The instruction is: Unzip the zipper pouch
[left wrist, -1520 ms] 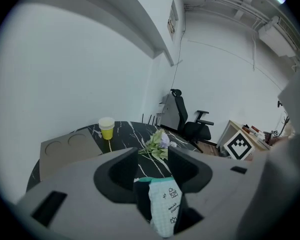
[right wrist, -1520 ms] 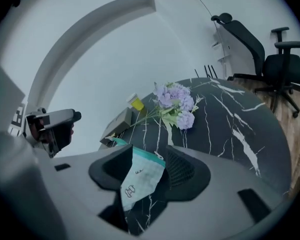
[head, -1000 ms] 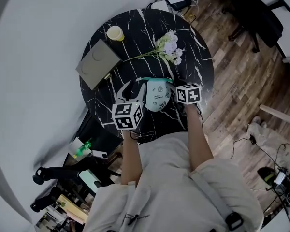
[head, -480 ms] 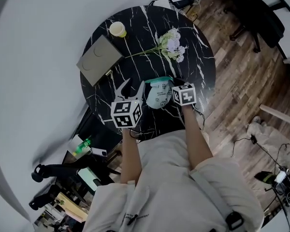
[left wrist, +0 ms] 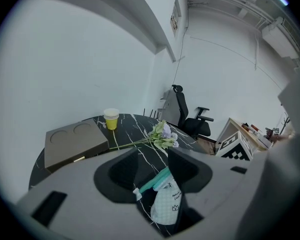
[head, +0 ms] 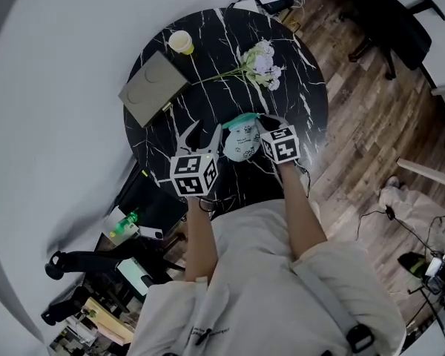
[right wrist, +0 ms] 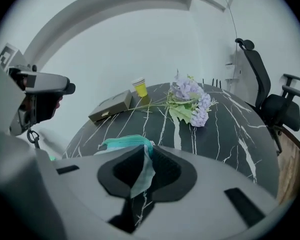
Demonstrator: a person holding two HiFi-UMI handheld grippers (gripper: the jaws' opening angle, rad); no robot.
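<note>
Pinching the cloth just under the teal zipper edge of the zipper pouch [right wrist: 126,143], the right gripper [right wrist: 144,152] has just been closing its jaws, and a fold of the fabric is clamped between the pads. The left gripper [left wrist: 153,155] holds its jaws apart. The pouch's pale printed body and one end of its zipper hang between them, close to the right-hand jaw, and neither pad presses on it. Seen from the head view, the pouch sits between the two grippers over the near edge of the round black marble table [head: 300,99]. Farther off lies a bunch of flowers [head: 261,64], to the far left a flat grey box [head: 153,87], and beyond it a yellow cup [head: 181,42].
</note>
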